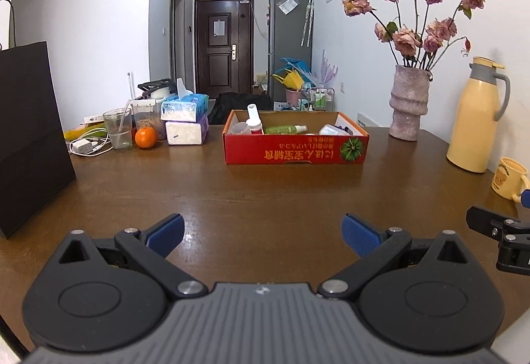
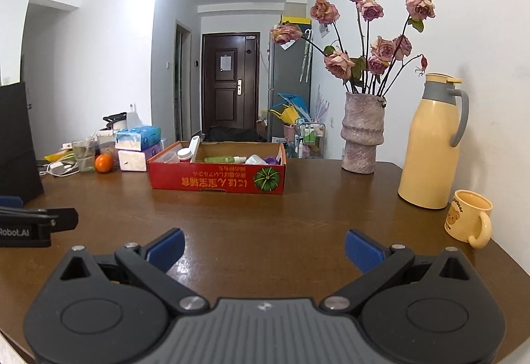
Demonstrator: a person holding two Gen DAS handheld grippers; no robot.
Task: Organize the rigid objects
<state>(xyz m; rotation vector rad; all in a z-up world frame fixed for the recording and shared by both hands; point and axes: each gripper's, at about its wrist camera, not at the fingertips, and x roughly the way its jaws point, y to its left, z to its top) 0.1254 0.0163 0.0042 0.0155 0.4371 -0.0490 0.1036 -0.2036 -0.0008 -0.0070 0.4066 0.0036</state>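
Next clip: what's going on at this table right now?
Nothing is being handled at the moment. The left tool and right tool both hover open and empty over the brown wooden table. Ahead sits the red cardboard box, already holding a green bottle, a white bottle with a red band and other small containers. A yellow bear mug stands at the right, beside the cream thermos jug.

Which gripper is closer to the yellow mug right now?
Right. The right gripper has the yellow mug just off its right side; the left gripper sits farther left of it.
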